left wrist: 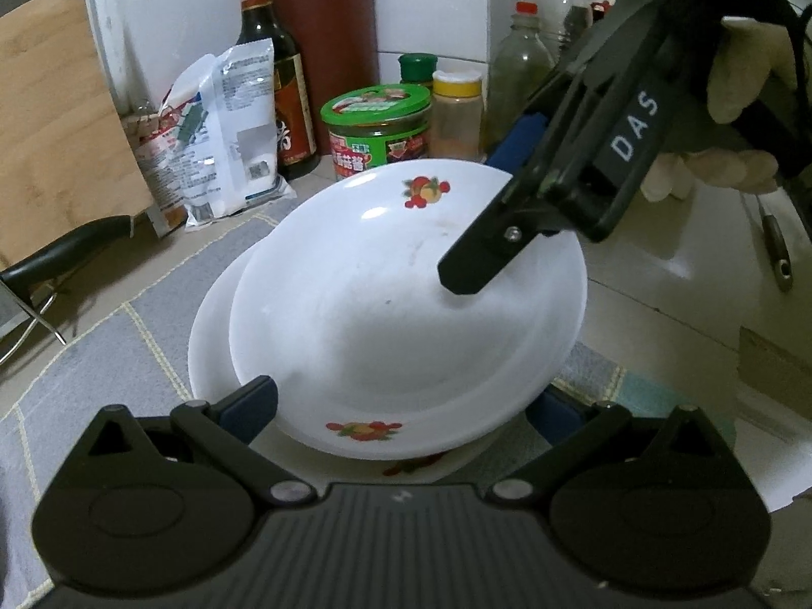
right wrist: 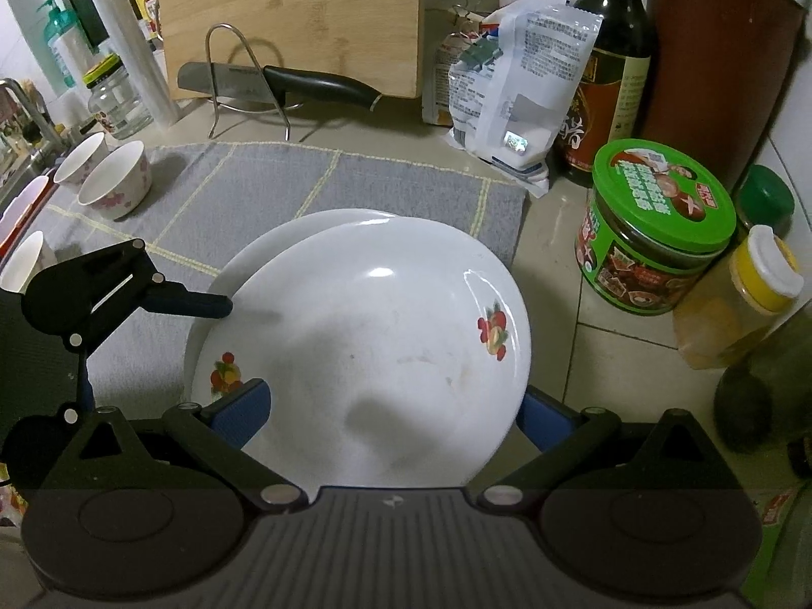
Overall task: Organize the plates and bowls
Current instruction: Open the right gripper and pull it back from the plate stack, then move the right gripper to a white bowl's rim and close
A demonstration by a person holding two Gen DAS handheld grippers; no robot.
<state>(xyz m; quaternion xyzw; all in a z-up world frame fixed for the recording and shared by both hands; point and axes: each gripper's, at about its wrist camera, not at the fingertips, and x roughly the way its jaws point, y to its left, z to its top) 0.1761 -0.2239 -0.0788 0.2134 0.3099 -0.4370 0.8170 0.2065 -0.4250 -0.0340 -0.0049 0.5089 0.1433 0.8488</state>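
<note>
A white plate with fruit prints (left wrist: 396,314) (right wrist: 375,345) lies tilted on a second white plate (left wrist: 213,335) (right wrist: 274,238) on the grey cloth. My left gripper (left wrist: 406,406) is open, with a finger on each side of the top plate's near rim. In the right wrist view the left gripper (right wrist: 152,299) shows at the plates' left edge. My right gripper (right wrist: 393,406) is open around the top plate's near rim. In the left wrist view the right gripper (left wrist: 507,233) reaches over the plate's far right side. Several small floral bowls (right wrist: 116,182) stand at the cloth's far left.
Grey cloth (right wrist: 304,177) covers the counter. Behind stand a green-lidded jar (right wrist: 654,228) (left wrist: 378,127), a yellow-lidded spice jar (right wrist: 751,284), a dark sauce bottle (right wrist: 609,76) (left wrist: 274,66), a white packet (right wrist: 512,101), a knife on a rack (right wrist: 284,86) and a wooden cutting board (right wrist: 289,20).
</note>
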